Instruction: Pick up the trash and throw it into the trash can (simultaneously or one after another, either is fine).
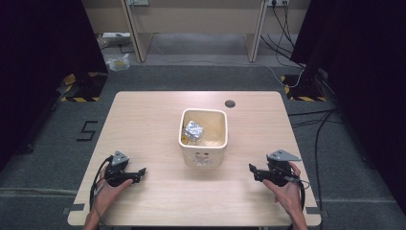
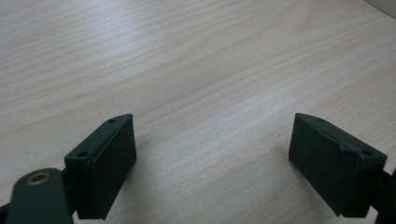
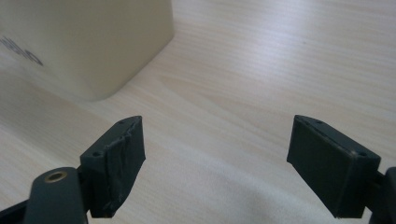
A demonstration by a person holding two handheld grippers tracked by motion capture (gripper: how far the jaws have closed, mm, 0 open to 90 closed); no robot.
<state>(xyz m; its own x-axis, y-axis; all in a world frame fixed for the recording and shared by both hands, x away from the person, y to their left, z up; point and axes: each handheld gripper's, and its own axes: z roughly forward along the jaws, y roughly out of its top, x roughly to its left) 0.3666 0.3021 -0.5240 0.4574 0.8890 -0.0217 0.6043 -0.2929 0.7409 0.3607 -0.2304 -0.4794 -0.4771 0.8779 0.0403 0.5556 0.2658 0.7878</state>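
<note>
Nearest you, your hands rest at the front of the pale wood-grain counter (image 1: 143, 120), each holding a black two-jaw gripper. The left gripper (image 1: 141, 171) sits at about 8 o'clock from the counter's middle, its jaws spread wide over bare wood with nothing between them; the left gripper view confirms this, with the left gripper (image 2: 212, 140) pointed across plain grain. The right gripper (image 1: 251, 167) sits at about 4 o'clock, its jaws likewise standing well apart and empty. In the right gripper view, the right gripper (image 3: 215, 140) looks toward the cream-coloured square plastic bin (image 3: 79, 42), which lies at 11 o'clock of that view, near but not touching.

Farther out, the cream-coloured square plastic bin (image 1: 203, 155) stands near the middle of the counter, between and beyond both grippers. Inside it, against its left wall, lies a crumpled ball of silver foil (image 1: 194, 130), with some smaller scraps on the floor of the bin that are too small to name. Beyond, at 12 o'clock, a round cable hole (image 1: 230, 103) marks the counter's far edge.

Judging by this, you are at rest, with the foil sitting in the bin and neither gripper engaged. Any next move calls for lifting one gripper over the rim and coming down on the foil from above.
</note>
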